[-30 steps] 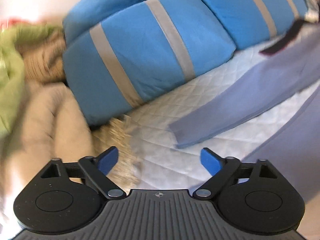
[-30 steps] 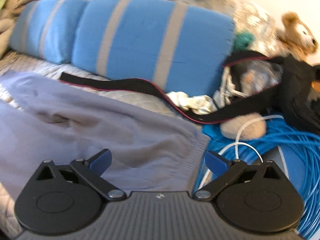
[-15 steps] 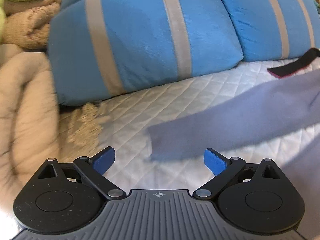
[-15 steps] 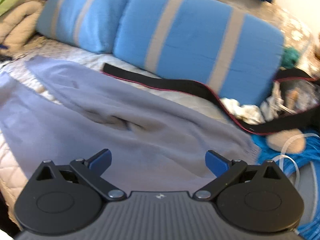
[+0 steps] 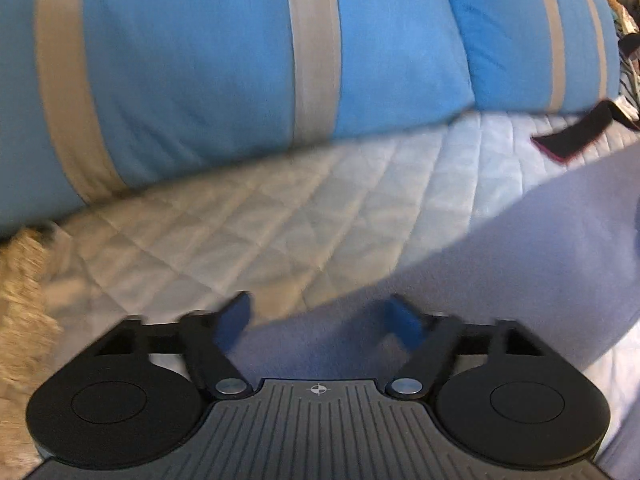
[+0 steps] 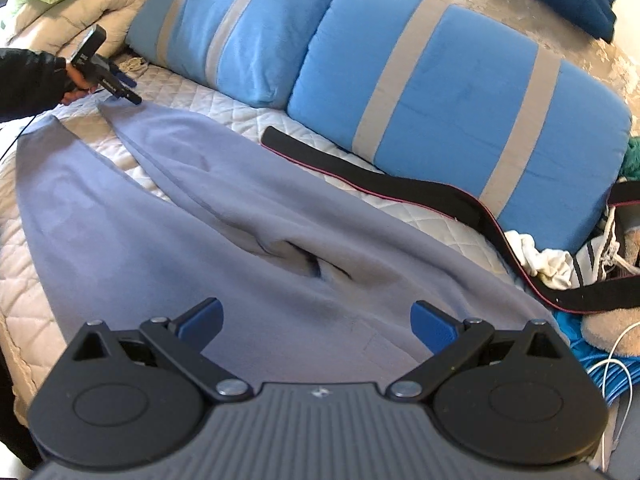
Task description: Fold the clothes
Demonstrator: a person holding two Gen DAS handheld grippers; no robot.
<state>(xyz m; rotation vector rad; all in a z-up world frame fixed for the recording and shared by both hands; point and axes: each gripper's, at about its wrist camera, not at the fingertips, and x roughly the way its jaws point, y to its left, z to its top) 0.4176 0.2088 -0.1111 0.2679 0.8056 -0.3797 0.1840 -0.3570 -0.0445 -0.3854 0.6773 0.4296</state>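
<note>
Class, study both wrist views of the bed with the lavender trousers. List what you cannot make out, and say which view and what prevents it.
- Trouser-leg hem: left wrist view, motion blur; whether the left gripper's fingers touch it is unclear.
- Waistband of the lavender trousers: right wrist view, hidden behind the right gripper.
- Black strap: far end lost in the clutter at the right edge.
- Left gripper in the right wrist view: too small to judge.

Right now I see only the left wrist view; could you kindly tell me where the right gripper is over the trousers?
Observer: The right gripper hangs open above the waist end of the lilac trousers.
Operator: Is anything beside the waist?
Observer: Blue cables lie just past it, to the right.
Operator: And my left gripper?
Observer: The left gripper sits at the far leg's cuff.
</note>
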